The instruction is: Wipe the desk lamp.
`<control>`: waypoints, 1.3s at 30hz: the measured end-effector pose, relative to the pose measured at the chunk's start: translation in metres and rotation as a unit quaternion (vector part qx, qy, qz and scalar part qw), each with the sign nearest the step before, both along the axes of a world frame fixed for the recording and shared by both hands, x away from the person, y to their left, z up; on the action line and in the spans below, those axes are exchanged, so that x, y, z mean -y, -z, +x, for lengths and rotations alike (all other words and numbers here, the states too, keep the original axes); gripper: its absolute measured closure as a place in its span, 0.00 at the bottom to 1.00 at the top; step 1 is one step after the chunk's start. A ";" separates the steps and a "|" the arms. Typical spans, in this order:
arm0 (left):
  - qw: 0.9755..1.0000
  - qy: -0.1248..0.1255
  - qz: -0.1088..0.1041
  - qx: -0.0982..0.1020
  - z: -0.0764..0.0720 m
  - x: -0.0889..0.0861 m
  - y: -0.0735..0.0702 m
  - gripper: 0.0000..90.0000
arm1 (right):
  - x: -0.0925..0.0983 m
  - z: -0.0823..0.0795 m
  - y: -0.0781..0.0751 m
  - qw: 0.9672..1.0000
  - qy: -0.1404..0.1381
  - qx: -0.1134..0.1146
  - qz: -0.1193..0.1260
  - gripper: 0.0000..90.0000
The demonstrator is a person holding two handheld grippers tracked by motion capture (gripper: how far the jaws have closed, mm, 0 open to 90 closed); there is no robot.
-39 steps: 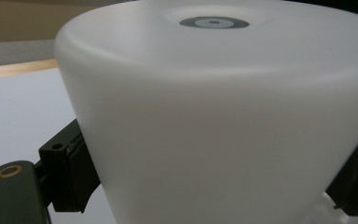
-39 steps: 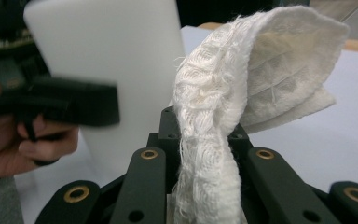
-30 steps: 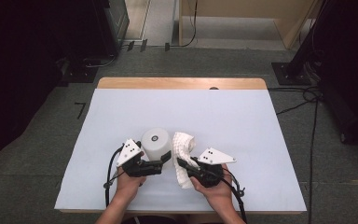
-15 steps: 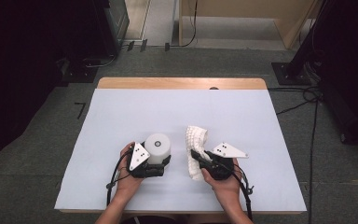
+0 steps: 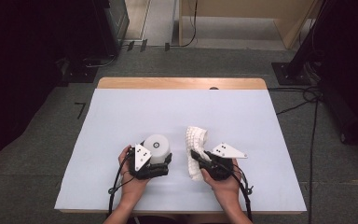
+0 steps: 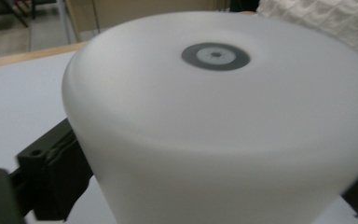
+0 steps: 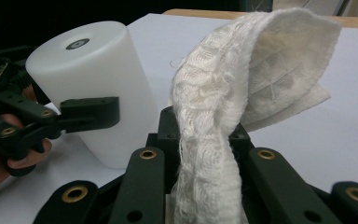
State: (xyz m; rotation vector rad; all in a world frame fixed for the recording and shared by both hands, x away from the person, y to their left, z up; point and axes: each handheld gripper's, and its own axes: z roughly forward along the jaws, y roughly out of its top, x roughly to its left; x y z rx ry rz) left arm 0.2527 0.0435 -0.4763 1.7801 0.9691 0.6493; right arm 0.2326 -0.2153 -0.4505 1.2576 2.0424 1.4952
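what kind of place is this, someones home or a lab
Most likely a lab or recording room, not a home: a bare white table on grey carpet, loose cables trailing over the floor, and dark equipment stands around it.

Even overhead light brightens the table (image 5: 121, 121), surroundings stay dark, and the close white cylinder (image 6: 223, 130) blurs softly.
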 end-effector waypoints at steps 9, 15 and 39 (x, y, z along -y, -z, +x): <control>0.999 0.020 -0.036 -0.006 0.004 -0.015 -0.013 0.10 | -0.006 -0.002 0.001 1.000 -0.019 0.007 -0.002 0.84; 0.995 0.059 -0.080 0.017 -0.004 -0.016 -0.031 0.10 | -0.015 -0.006 0.002 0.999 -0.036 0.022 0.003 0.84; 0.980 0.181 -0.086 0.002 -0.011 0.001 -0.032 0.10 | -0.008 -0.007 -0.014 0.997 -0.052 0.048 0.034 0.84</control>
